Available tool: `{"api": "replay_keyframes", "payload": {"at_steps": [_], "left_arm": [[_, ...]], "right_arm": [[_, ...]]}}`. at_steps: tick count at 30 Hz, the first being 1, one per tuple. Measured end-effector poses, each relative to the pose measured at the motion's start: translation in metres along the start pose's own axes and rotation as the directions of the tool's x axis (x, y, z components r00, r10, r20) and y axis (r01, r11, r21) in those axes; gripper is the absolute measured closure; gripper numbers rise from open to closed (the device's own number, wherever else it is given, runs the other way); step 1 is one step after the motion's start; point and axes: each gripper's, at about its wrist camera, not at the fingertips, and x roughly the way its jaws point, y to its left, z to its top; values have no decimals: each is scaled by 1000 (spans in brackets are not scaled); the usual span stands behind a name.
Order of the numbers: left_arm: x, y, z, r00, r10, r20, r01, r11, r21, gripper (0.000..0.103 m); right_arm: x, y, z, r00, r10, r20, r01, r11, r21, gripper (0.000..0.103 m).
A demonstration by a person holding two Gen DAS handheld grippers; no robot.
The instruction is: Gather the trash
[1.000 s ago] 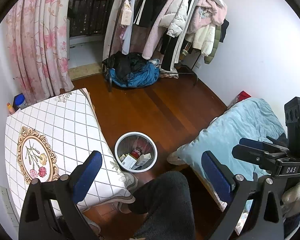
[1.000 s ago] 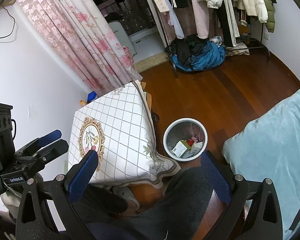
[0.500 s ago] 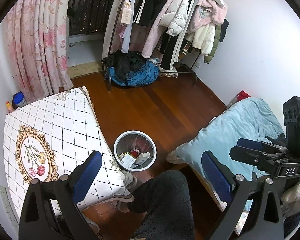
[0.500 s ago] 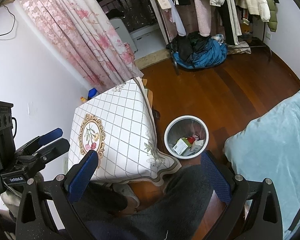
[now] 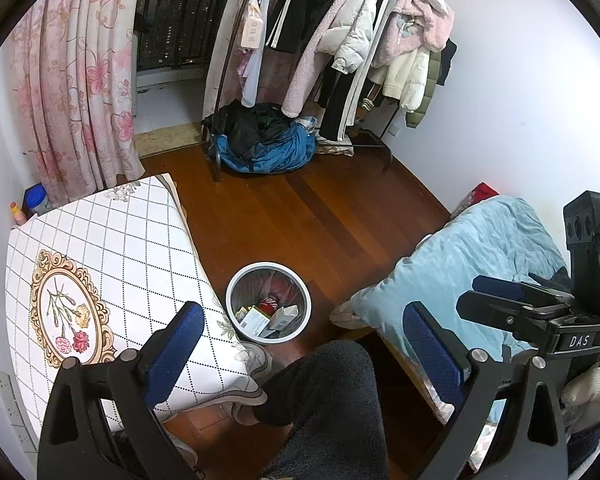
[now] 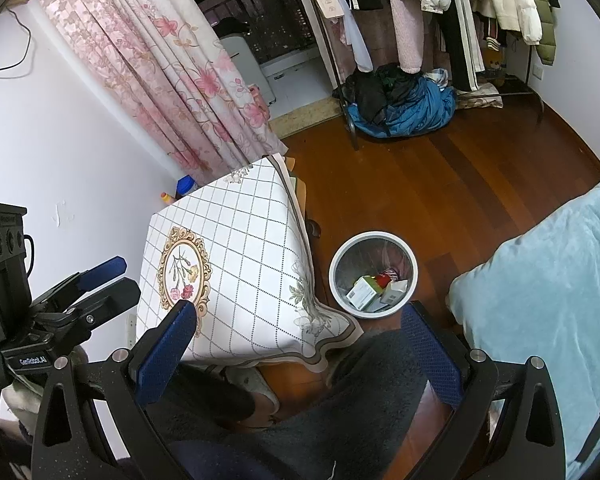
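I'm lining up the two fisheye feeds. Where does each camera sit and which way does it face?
Left wrist: rides the left gripper, held high, looking down over the waste bin between table and bed; own open jaws, the person's knee and the right gripper at right show.
Right wrist: rides the right gripper, same downward aim from further right; own open jaws, knee, left gripper at left.
Shared: bin, table, bed, clothes rack, curtain.

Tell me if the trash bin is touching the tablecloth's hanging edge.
Cannot tell. In the left wrist view the bin sits right against the tablecloth edge with no visible gap; in the right wrist view the cloth's draped corner overlaps the bin's side, hiding any contact.
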Motion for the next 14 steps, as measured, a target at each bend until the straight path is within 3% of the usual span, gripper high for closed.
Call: {"api": "replay_keyframes", "payload": {"at_steps": [14], "left_arm": [[1, -5, 0, 1000, -21, -5, 21, 1000, -8, 1]], "right_arm": [[4, 4, -2, 1000, 2, -13, -2, 1000, -7, 0]]}}
